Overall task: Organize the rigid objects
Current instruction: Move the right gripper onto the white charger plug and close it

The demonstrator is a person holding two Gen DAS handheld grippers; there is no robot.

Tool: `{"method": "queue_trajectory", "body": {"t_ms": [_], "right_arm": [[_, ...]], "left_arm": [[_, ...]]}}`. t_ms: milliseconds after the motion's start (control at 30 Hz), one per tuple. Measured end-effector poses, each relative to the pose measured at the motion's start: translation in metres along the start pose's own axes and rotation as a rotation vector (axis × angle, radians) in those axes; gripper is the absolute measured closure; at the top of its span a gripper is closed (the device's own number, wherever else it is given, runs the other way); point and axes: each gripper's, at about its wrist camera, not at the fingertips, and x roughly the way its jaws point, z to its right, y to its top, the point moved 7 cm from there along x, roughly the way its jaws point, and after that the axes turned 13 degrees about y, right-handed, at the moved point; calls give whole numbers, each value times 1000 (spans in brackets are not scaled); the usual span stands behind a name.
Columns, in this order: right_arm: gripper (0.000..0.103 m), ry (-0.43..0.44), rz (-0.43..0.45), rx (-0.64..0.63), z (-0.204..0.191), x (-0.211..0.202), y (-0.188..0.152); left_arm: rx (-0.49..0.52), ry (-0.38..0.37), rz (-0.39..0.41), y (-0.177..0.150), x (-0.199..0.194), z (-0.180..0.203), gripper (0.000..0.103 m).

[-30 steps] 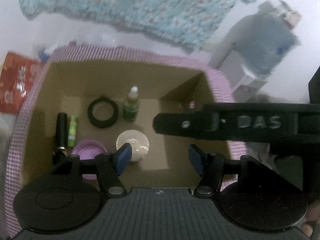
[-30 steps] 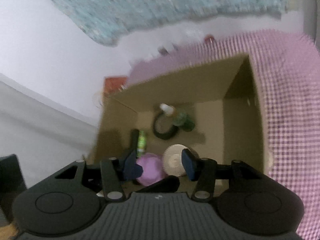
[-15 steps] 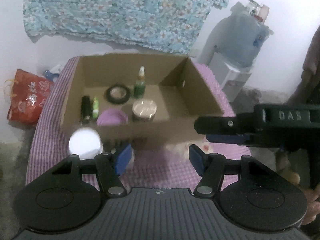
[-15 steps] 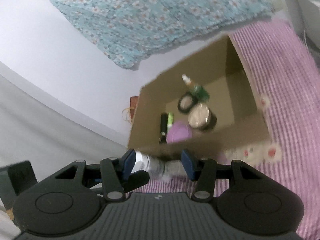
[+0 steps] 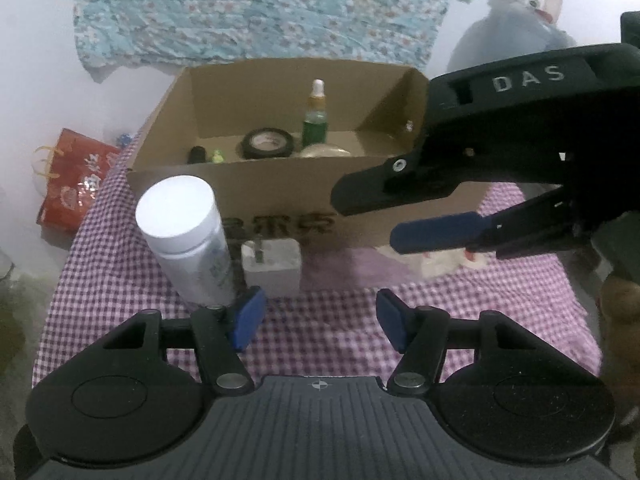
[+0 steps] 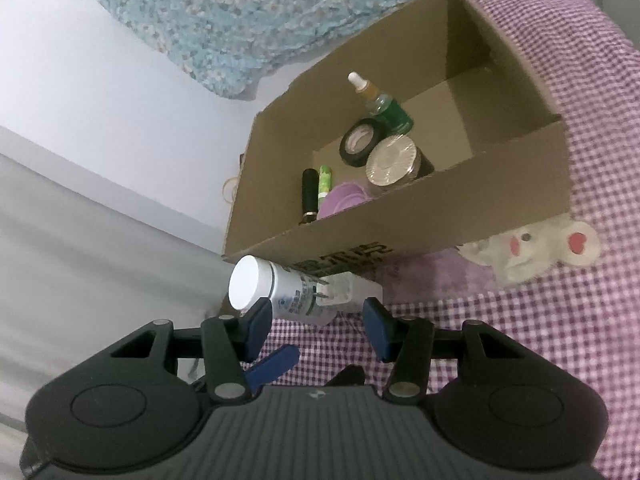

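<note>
A cardboard box [image 5: 280, 188] [image 6: 400, 224] stands on the purple checked cloth. It holds a green dropper bottle [image 5: 315, 120] [image 6: 384, 104], a black tape roll [image 5: 267, 143] [image 6: 360, 142], a round jar [image 6: 390, 160], a purple lid [image 6: 344, 200], a black tube [image 6: 309, 196] and a green stick [image 6: 324, 180]. A white pill bottle [image 5: 188, 240] [image 6: 276, 292] and a white charger plug [image 5: 272, 268] [image 6: 352, 292] stand before the box. My left gripper [image 5: 318, 320] is open and empty, just short of them. My right gripper [image 6: 316, 330] is open and empty, above and behind them.
A white plush toy [image 6: 532, 252] lies at the box's right front corner. A red bag [image 5: 72, 188] sits on the floor to the left. A flowered cloth [image 5: 260, 8] hangs on the wall behind. A water dispenser [image 5: 520, 32] stands at the back right.
Both grippers have pulled back out of the box and dropped low in front of it. The pill bottle and charger plug have come into view close ahead.
</note>
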Motion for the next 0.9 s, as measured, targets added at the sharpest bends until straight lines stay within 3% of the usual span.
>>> {"method": "queue_trajectory", "body": {"t_ms": [633, 900], "right_arm": [[65, -75, -120, -11, 31, 74, 15], [66, -58, -137, 20, 38, 82, 15]], "left_arm": [[-8, 82, -16, -4, 49, -4, 43], [-13, 41, -20, -1, 57, 1, 42]]}}
